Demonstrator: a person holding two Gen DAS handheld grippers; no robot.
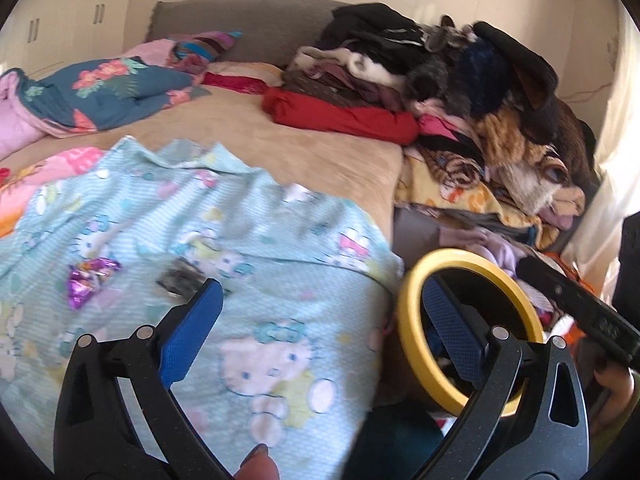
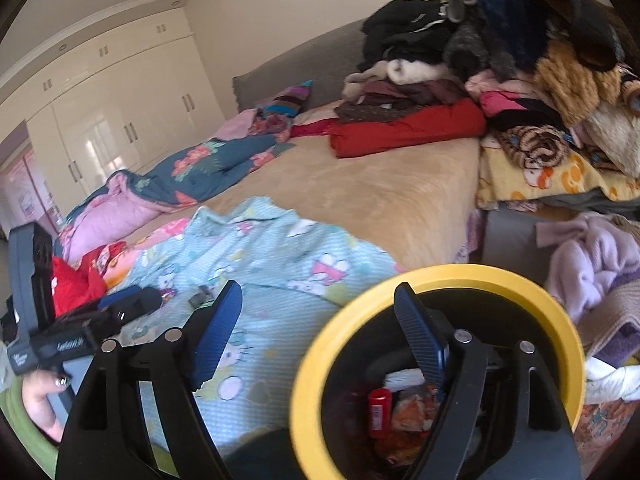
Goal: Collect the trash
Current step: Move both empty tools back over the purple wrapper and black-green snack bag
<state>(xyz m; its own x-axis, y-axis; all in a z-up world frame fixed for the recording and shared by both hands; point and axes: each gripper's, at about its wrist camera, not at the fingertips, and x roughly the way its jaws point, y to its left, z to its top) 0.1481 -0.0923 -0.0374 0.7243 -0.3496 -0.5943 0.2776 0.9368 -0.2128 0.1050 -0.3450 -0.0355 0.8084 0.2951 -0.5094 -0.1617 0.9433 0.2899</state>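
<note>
A shiny purple wrapper (image 1: 90, 280) and a small dark wrapper (image 1: 178, 280) lie on the light blue cartoon-print blanket (image 1: 240, 220), just beyond my left gripper (image 1: 320, 320). That gripper is open with nothing between its blue pads (image 1: 192, 332). A black bin with a yellow rim (image 1: 408, 320) stands beside the bed at the right. In the right wrist view my right gripper (image 2: 320, 320) is open and empty, its right finger over the bin's yellow rim (image 2: 440, 274). A red packet (image 2: 380, 408) and orange wrappers (image 2: 412, 408) lie inside. The dark wrapper (image 2: 200, 296) lies ahead of its left finger.
A bed with a tan cover (image 1: 280, 132) carries a floral quilt (image 1: 100, 88) at the left and a tall heap of clothes (image 1: 460, 80) at the right. More clothes (image 2: 592, 260) are piled on the floor by the bin. White wardrobes (image 2: 120, 112) line the far wall.
</note>
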